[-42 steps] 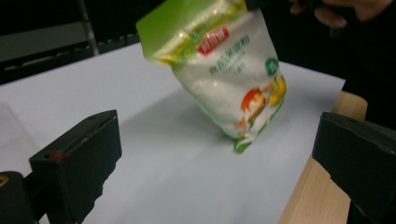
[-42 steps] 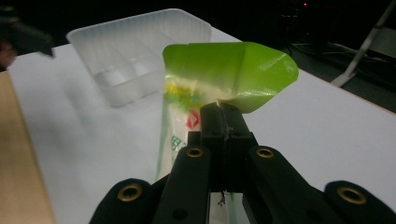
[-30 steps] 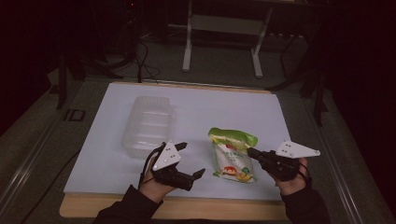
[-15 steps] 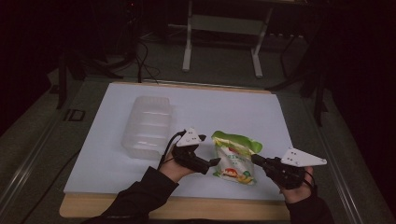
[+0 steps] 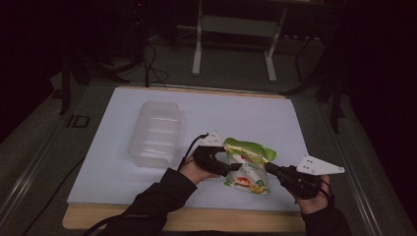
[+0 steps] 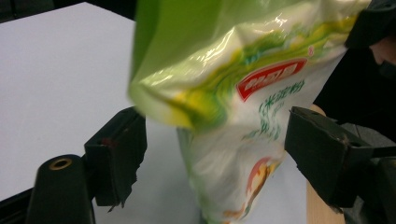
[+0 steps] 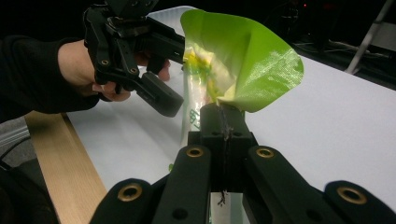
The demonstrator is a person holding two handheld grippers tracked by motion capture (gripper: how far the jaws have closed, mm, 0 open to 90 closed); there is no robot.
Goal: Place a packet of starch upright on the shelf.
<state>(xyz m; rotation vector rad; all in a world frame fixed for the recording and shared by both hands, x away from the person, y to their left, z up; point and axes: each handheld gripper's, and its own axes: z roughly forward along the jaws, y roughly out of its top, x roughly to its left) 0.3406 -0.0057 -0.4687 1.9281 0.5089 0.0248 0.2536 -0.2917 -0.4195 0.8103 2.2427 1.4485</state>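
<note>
A green and white snack bag (image 5: 246,169) hangs tilted just above the white mat (image 5: 221,113). My right gripper (image 5: 269,167) is shut on the bag's right edge; in the right gripper view its jaws (image 7: 223,121) pinch the bag (image 7: 243,60) below the green top flap. My left gripper (image 5: 230,162) reaches in from the left with its jaws on either side of the bag. They have just been closing. In the left gripper view the bag (image 6: 224,116) sits between the jaws (image 6: 219,158) with gaps to both pads. The left gripper (image 7: 180,77) is also in the right gripper view.
A clear plastic lidded container (image 5: 155,132) lies on the mat to the left of my left hand. The wooden table edge (image 5: 196,219) runs along the front. Beyond the mat stand dark floor, cables and a metal stand (image 5: 233,44).
My left gripper has moved right from the mat's front to the bag and now straddles its left side, jaws narrower. The right gripper keeps its hold and has barely moved.
</note>
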